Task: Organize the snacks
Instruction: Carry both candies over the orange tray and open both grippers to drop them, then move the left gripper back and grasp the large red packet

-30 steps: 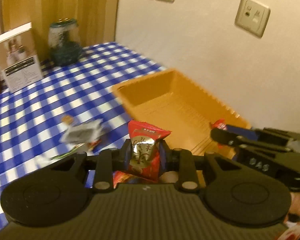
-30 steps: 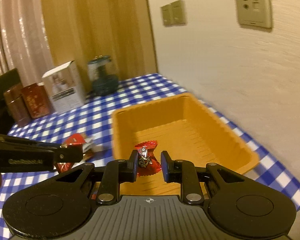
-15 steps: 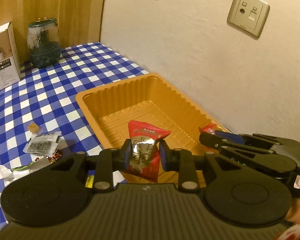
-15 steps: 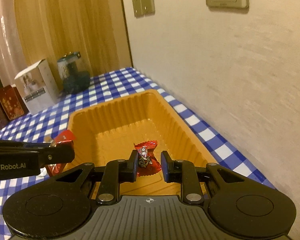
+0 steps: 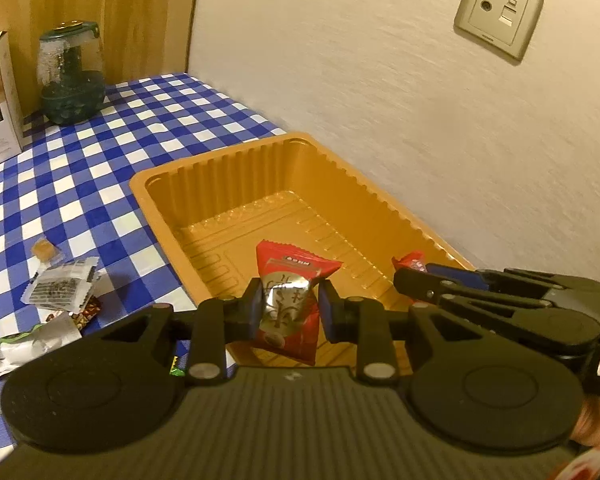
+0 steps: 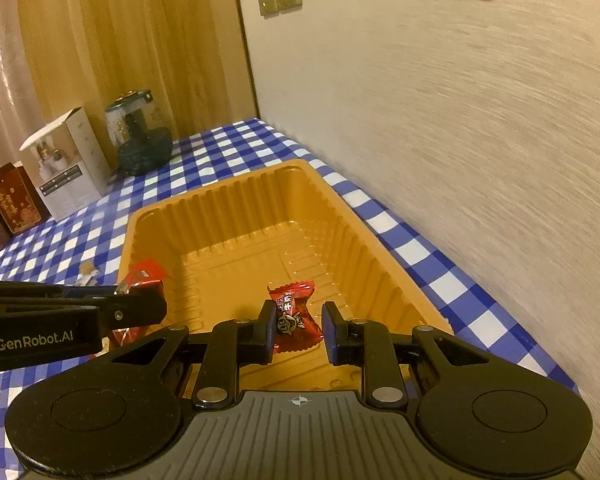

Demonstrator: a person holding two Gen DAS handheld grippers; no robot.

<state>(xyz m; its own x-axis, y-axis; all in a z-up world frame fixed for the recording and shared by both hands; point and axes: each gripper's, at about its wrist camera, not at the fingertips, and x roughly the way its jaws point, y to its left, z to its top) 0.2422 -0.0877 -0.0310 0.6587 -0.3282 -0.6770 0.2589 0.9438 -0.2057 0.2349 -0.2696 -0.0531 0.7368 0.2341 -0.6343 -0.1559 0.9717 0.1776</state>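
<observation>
The left gripper (image 5: 288,312) clasps a red snack packet (image 5: 290,304); the right gripper (image 6: 296,330) clasps a red candy (image 6: 294,316). Both hang directly above the orange tray's (image 6: 228,204) near end.

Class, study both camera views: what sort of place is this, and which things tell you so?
Probably a room in a home: a table with a blue checked cloth stands against a wall with sockets, a wooden panel behind, and a glass jar and white box at the back.
</observation>
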